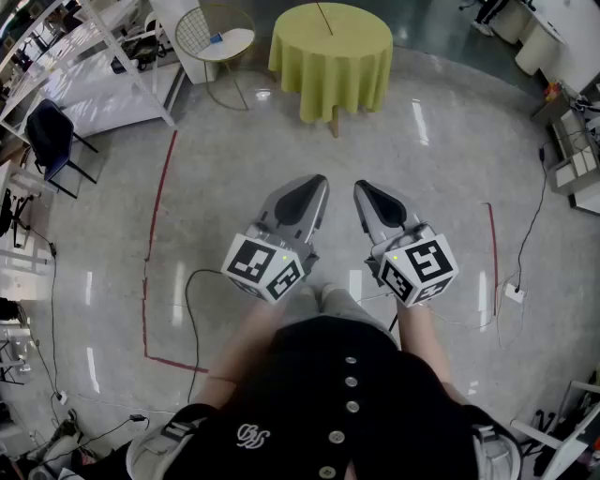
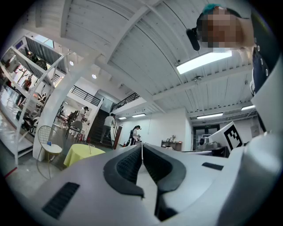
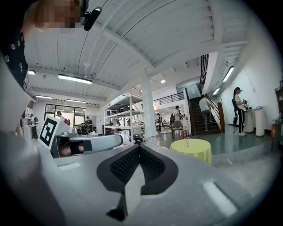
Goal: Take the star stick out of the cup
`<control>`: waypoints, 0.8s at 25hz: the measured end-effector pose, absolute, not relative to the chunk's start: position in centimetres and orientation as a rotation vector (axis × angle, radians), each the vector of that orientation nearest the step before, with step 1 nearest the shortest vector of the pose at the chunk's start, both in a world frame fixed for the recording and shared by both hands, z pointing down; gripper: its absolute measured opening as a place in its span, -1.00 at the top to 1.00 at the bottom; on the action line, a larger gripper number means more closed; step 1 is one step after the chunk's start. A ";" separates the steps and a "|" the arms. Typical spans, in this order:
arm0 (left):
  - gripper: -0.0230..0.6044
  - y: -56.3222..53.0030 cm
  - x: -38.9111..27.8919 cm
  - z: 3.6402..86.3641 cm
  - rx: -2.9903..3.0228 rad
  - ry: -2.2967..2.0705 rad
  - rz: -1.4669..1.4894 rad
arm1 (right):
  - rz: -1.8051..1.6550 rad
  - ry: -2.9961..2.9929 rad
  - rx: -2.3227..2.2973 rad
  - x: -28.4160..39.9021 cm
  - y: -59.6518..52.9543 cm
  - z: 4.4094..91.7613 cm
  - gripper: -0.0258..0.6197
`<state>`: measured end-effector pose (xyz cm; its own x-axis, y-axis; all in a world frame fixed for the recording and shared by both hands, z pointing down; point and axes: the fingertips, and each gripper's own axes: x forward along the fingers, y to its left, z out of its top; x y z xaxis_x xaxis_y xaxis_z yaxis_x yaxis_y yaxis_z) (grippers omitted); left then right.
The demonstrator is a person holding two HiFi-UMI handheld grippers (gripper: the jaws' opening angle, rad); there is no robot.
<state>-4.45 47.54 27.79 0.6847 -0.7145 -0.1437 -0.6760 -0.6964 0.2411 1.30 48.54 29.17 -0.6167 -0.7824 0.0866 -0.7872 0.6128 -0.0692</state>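
**Both grippers shut, table still out of reach**

The person stands on the bare floor (image 1: 441, 169), well apart from the round table (image 1: 328, 70) with its yellow-green cloth. A thin stick (image 1: 324, 17) rises from the middle of the table and is probably the star stick. The cup is too small to make out. The left gripper (image 1: 317, 187) and right gripper (image 1: 362, 190) are held roughly level, side by side. Their jaws are pressed together on nothing, likely just a carrying pose for the approach.
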 end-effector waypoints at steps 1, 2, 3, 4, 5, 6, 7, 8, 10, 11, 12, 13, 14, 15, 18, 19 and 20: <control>0.86 47.4 -4.2 27.9 2.732 -1.128 -0.339 | 0.145 -2.777 1.357 1.4 48.4 29.0 0.91; 0.86 47.3 -4.0 28.0 2.736 -1.120 -0.334 | 0.137 -2.776 1.363 1.5 48.3 28.9 0.91; 0.86 47.2 -3.8 28.1 2.735 -1.114 -0.325 | 0.132 -2.774 1.371 1.7 48.1 28.8 0.91; 0.86 47.2 -3.7 28.3 2.733 -1.108 -0.314 | 0.130 -2.773 1.380 1.8 47.9 28.8 0.91; 0.86 47.1 -3.6 28.5 2.729 -1.105 -0.305 | 0.131 -2.772 1.386 1.9 47.7 28.7 0.91; 0.86 47.0 -3.6 28.7 2.727 -1.106 -0.299 | 0.133 -2.773 1.389 2.0 47.5 28.7 0.91; 0.86 46.9 -3.6 28.8 2.725 -1.107 -0.294 | 0.136 -2.774 1.389 2.0 47.3 28.7 0.91; 0.86 46.8 -3.6 28.8 2.722 -1.108 -0.291 | 0.139 -2.776 1.387 2.1 47.2 28.7 0.91; 0.86 46.6 -3.6 28.9 2.716 -1.112 -0.291 | 0.140 -2.774 1.385 2.0 47.1 28.8 0.91; 0.86 46.5 -3.6 28.9 2.713 -1.115 -0.293 | 0.138 -2.771 1.384 2.0 47.0 28.9 0.91; 0.86 46.4 -3.5 28.8 2.714 -1.116 -0.295 | 0.136 -2.767 1.381 2.0 47.0 29.0 0.91; 0.86 46.3 -3.4 28.7 2.716 -1.118 -0.295 | 0.134 -2.766 1.375 1.9 47.0 29.1 0.91; 0.86 46.2 -3.3 28.6 2.720 -1.118 -0.294 | 0.133 -2.767 1.369 1.8 47.0 29.1 0.91; 0.86 46.1 -3.2 28.5 2.722 -1.119 -0.294 | 0.133 -2.772 1.367 1.7 46.9 29.0 0.91; 0.86 45.7 -2.8 28.7 2.721 -1.115 -0.295 | 0.142 -2.813 1.374 1.9 46.8 28.7 0.91; 0.86 45.7 -2.7 28.7 2.722 -1.111 -0.294 | 0.148 -2.824 1.371 2.0 46.7 28.7 0.91; 0.86 45.6 -2.5 28.8 2.723 -1.107 -0.291 | 0.149 -2.828 1.366 2.1 46.5 28.7 0.91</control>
<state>-2.46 45.62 28.80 0.7025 -0.7032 -0.1099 -0.6663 -0.7040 0.2458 2.10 46.52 28.72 -0.6226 -0.7816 0.0387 -0.7813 0.6181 -0.0867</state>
